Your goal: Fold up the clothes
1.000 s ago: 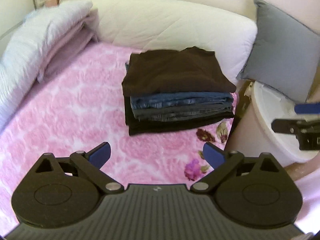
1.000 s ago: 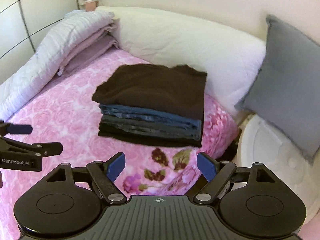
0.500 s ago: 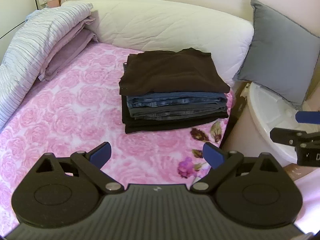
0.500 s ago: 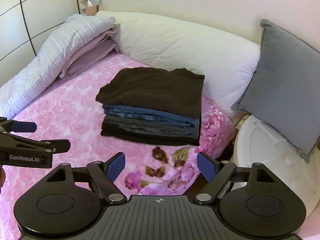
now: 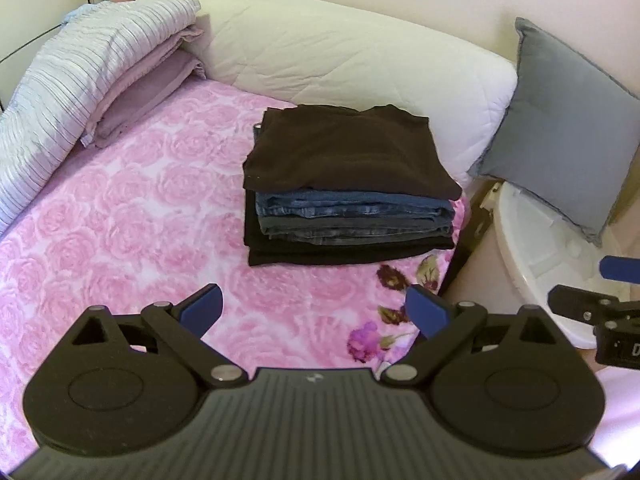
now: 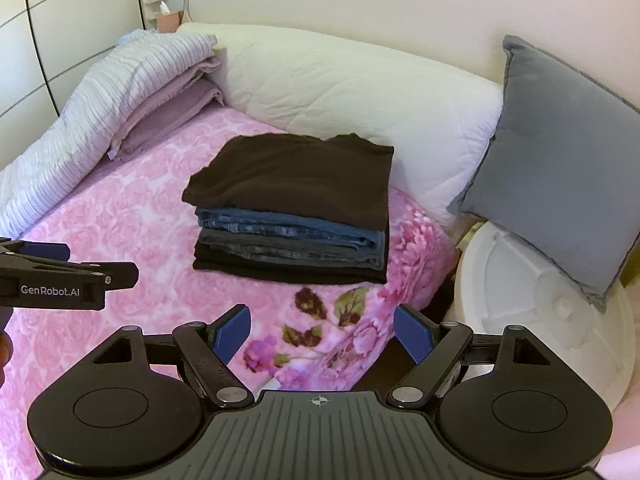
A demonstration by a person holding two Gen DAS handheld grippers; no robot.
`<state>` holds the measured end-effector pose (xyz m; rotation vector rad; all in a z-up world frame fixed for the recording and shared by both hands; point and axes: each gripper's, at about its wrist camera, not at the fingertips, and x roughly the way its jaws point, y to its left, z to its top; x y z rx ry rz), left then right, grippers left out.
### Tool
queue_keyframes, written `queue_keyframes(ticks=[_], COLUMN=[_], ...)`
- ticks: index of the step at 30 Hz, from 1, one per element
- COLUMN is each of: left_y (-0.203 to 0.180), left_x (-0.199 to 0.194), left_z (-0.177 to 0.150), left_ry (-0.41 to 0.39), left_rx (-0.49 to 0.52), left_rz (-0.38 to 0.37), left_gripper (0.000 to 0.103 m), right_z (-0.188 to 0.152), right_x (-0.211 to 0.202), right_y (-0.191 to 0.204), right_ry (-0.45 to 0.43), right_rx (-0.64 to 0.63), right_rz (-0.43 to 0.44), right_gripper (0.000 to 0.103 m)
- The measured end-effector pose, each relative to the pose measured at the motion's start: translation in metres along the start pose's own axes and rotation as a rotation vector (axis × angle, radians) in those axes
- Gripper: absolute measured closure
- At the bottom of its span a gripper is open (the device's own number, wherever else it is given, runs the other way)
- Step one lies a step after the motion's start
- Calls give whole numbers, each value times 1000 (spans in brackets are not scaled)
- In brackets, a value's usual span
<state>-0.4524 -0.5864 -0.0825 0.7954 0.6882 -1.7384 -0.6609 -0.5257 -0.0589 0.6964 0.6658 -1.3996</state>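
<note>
A neat stack of folded clothes lies on the pink rose-patterned bedspread. A dark brown garment is on top, with blue and grey jeans under it and a black piece at the bottom. My left gripper is open, hanging above the bedspread in front of the stack, with nothing between its blue pads. My right gripper is open too, over the bed's near corner, and holds nothing. Each gripper shows at the edge of the other's view.
A white quilted bolster lines the back of the bed. Folded striped and lilac bedding lies at the left. A grey cushion leans on a round white stand to the right of the bed. Wardrobe panels stand far left.
Both views have drawn back a little from the stack, which now sits slightly farther off. Both grippers have stayed open with nothing in them.
</note>
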Motion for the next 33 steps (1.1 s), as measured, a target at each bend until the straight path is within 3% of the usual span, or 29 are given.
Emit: queue_keyframes(ticks=[33], left_y=[8], left_x=[1], left_z=[-6], left_ry=[28], left_rx=[6], left_rz=[-7], left_gripper=[6], right_z=[-4], right_x=[6], right_y=[14], right_ry=[36], right_rx=[31], right_rz=[-1], right_gripper=[21])
